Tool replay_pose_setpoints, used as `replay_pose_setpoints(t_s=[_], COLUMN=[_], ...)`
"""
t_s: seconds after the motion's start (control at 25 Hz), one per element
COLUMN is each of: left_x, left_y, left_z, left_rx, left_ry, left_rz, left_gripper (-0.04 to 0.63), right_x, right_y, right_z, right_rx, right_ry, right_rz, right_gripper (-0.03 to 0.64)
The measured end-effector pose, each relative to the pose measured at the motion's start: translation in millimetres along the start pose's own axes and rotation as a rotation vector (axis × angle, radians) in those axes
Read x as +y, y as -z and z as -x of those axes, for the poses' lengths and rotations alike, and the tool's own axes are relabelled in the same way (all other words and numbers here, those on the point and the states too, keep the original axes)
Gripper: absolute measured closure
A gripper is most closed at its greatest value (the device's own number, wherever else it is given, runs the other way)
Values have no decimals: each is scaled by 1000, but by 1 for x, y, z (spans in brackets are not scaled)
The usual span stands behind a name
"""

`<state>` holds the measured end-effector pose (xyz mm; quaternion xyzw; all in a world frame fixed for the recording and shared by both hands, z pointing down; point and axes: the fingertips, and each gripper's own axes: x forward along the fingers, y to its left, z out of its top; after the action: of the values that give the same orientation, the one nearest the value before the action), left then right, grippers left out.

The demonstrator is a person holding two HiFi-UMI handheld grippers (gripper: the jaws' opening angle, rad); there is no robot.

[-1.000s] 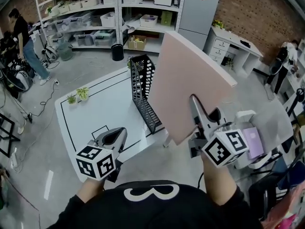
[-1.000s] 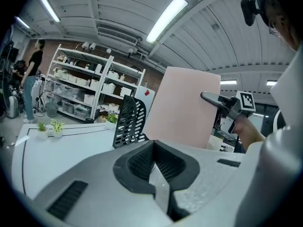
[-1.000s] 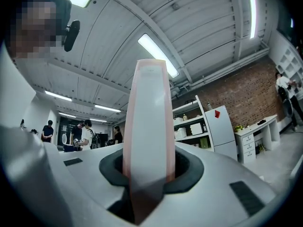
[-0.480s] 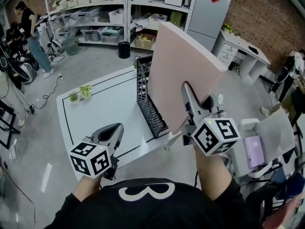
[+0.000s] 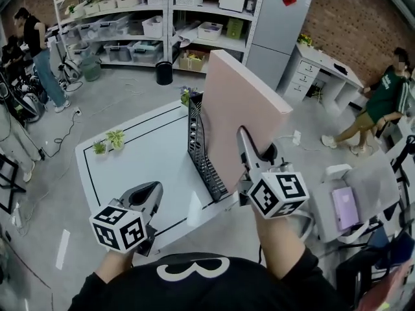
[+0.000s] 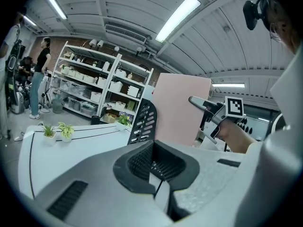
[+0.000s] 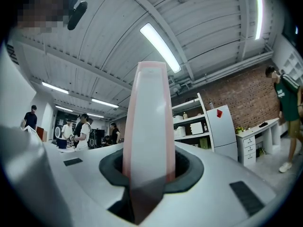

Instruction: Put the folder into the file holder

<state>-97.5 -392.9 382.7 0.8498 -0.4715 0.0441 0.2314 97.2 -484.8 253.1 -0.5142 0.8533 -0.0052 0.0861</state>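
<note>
A large pink folder (image 5: 249, 112) stands upright in the air, its lower edge pinched by my right gripper (image 5: 254, 145), which is shut on it. In the right gripper view the folder (image 7: 150, 122) shows edge-on between the jaws of that gripper (image 7: 149, 178). The black mesh file holder (image 5: 202, 144) stands on the white table (image 5: 142, 151), just left of the folder. My left gripper (image 5: 150, 196) hovers by the table's front edge, jaws together and empty. From the left gripper view, past that gripper (image 6: 158, 183), the file holder (image 6: 143, 122) and folder (image 6: 180, 109) stand side by side.
Two small potted plants (image 5: 107, 140) sit at the table's left corner, another plant (image 5: 188, 96) behind the holder. Storage shelves (image 5: 130, 18) and a grey cabinet (image 5: 279, 24) line the back. A person (image 5: 35, 47) stands far left, another (image 5: 379, 99) sits right. A chair (image 5: 353, 199) stands near right.
My right gripper has carried the folder leftward, closer to the file holder. The left gripper has stayed by the table's front edge.
</note>
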Motion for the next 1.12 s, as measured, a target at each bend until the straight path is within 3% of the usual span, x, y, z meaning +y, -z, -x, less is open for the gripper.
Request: replay_pose_setpoints(t_s=[0.56,1.12], left_x=[24,54], left_y=[6,25], left_z=[-3,-8], left_rx=[44,93], left_ry=[15,29], left_rz=[1,12], left_gripper=[589,589], right_x=[8,1], right_y=[27,81], right_z=[-11,-13], right_rx=[-73,-22], right_ry=[-26,37], right_rz=[23,31], right_gripper=[482,482])
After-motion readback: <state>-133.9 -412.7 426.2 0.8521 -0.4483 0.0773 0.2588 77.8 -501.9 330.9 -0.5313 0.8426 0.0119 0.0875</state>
